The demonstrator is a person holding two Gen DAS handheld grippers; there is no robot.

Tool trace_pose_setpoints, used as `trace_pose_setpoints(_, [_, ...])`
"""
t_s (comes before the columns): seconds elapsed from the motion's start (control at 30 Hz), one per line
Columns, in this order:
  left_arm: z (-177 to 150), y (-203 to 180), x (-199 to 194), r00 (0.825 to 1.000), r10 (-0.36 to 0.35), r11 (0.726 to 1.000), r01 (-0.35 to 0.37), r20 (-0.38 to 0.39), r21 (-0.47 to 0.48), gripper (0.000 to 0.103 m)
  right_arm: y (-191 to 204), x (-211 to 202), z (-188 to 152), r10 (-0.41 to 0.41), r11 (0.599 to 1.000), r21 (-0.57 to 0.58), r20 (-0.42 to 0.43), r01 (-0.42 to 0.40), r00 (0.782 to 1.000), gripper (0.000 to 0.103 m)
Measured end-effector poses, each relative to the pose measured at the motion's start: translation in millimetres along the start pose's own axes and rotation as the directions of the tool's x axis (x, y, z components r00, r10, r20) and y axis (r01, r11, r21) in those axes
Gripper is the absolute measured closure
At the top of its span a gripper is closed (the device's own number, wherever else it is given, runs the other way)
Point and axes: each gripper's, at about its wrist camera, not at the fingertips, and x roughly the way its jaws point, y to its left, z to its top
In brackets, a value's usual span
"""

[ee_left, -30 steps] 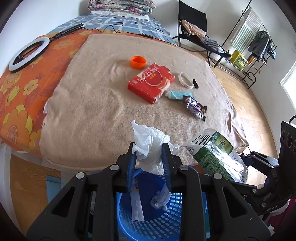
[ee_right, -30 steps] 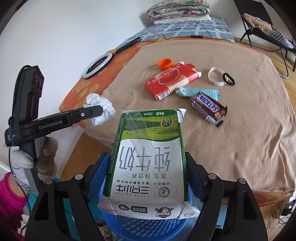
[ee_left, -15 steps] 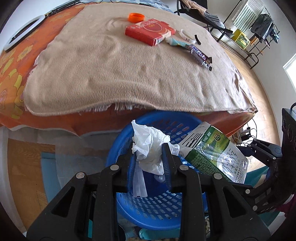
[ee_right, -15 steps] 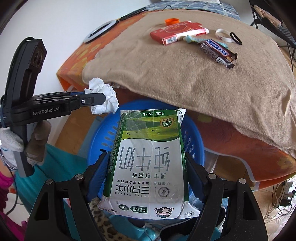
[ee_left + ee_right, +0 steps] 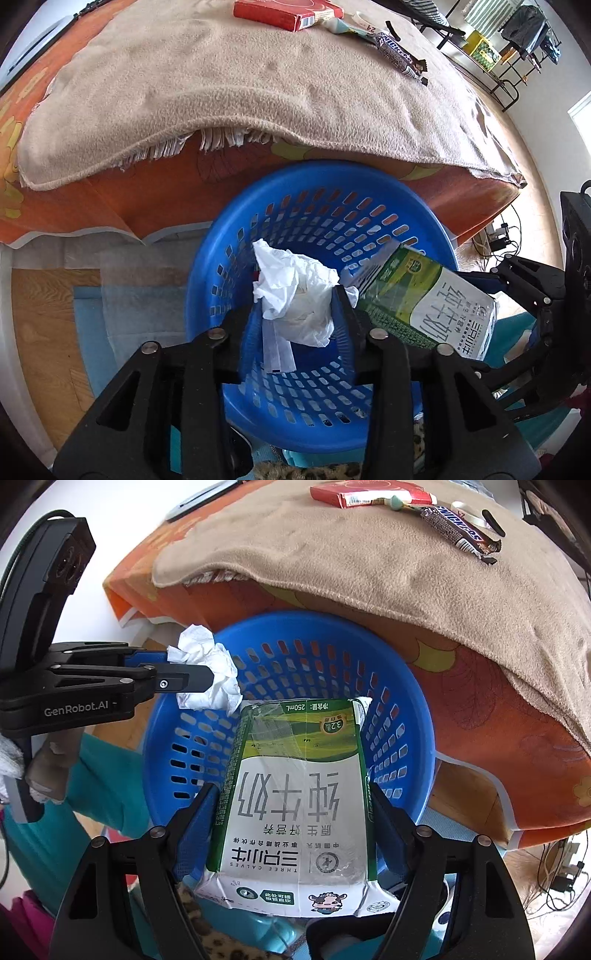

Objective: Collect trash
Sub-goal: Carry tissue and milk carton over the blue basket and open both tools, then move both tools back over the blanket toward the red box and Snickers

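My left gripper (image 5: 295, 306) is shut on a crumpled white tissue (image 5: 295, 295) and holds it over the blue slotted basket (image 5: 369, 192); gripper and tissue also show in the right wrist view (image 5: 207, 672). My right gripper (image 5: 295, 805) is shut on a green-and-white milk carton (image 5: 295, 794), held over the same basket (image 5: 406, 686); the carton shows in the left wrist view (image 5: 424, 306). On the beige blanket lie a red box (image 5: 288, 11), a Snickers wrapper (image 5: 458, 528) and a teal tube (image 5: 395, 502).
The basket stands on the floor against the bed's orange sheet (image 5: 110, 199). White scraps lie inside the basket (image 5: 277, 350). A chair and clothes rack (image 5: 517, 37) stand at the far right. Cables lie on the wooden floor (image 5: 561, 867).
Both grippers have dropped lower and closer to the basket with the tissue and carton still held. The bed top has slid up in view; the basket now fills the middle.
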Motion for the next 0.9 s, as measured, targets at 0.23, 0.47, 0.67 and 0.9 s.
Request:
trace_pose_setpoints(0.23, [2,4,1,1.000,-0.003,1.000,0.003,0.005,-0.016,0.048,5,16,2,-0.023,0.999,-0.028,-0.022,0.022,1.000,0.024])
trace_pose_setpoints(0.47, [6,5,-2,1.000,0.005,1.000,-0.004,0.021,-0.021,0.048,-3,13,1,-0.033,0.999,-0.009,0.001,0.033,0.999,0.024])
trace_pose_setpoints(0.67, [9,4,-6,0.999,0.007,1.000,-0.007,0.035,-0.019,0.048,-8,5,2,-0.039,0.999,0.006,0.019,0.039,0.999,0.024])
trace_pose_setpoints(0.9, [17,0,-14,0.998,0.018,1.000,-0.017,0.068,-0.011,0.048,-13,-5,6,-0.055,0.998,0.026,0.057,0.054,0.997,0.024])
